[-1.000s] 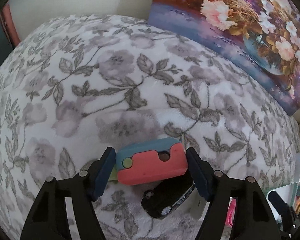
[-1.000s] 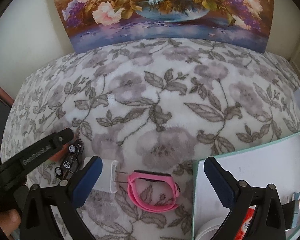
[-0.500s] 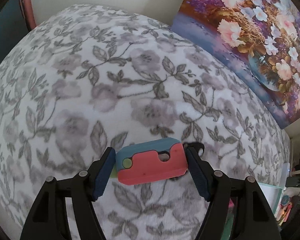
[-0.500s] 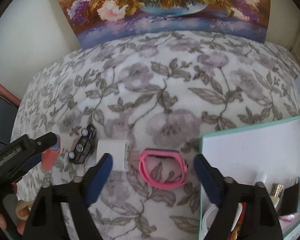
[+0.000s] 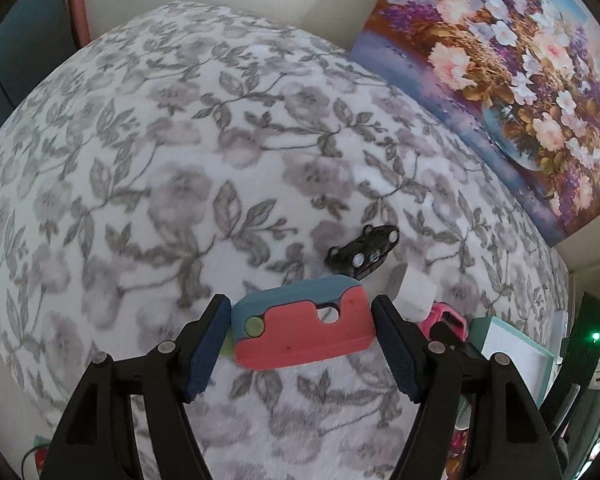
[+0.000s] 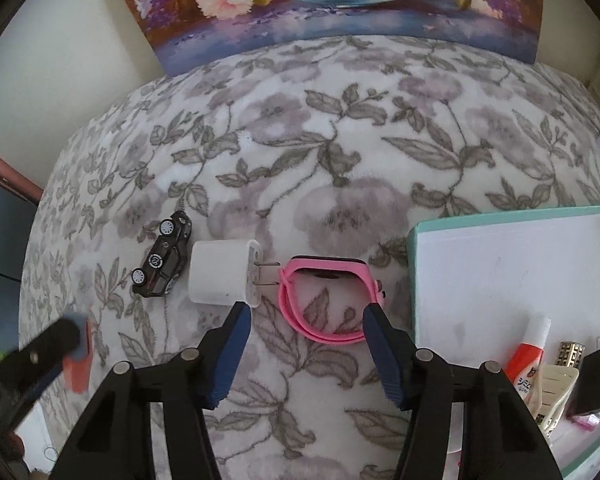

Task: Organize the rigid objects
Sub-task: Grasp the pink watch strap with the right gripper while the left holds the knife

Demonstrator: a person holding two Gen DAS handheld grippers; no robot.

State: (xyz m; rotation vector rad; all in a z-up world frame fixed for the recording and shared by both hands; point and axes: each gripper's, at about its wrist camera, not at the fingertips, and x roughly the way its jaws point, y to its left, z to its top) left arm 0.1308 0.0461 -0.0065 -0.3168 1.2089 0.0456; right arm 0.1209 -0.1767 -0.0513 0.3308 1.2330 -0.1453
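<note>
My left gripper [image 5: 300, 308] is shut on a red and blue toy block [image 5: 304, 330] and holds it above the flowered blanket. From the right wrist it shows at the left edge as a blurred black finger [image 6: 52, 344]. My right gripper [image 6: 306, 312] points down over a pink watch band [image 6: 332, 337], its jaws closing with the band between them. The right pad is at the band's edge and the left pad stands apart from it. A white plug charger [image 6: 220, 274] and a black toy car [image 6: 164, 256] lie just left of the band.
A teal-rimmed white box [image 6: 500, 214] sits at the right, with a glue tube [image 6: 530, 354] and other small items in its near corner. A flower painting [image 6: 340, 0] leans on the wall behind the blanket [image 6: 340, 140]. The car [image 5: 362, 254] and charger [image 5: 414, 292] lie beyond the left gripper.
The left gripper has risen and drawn away from the car with the toy block still in it. The right gripper's jaws have narrowed around the pink band.
</note>
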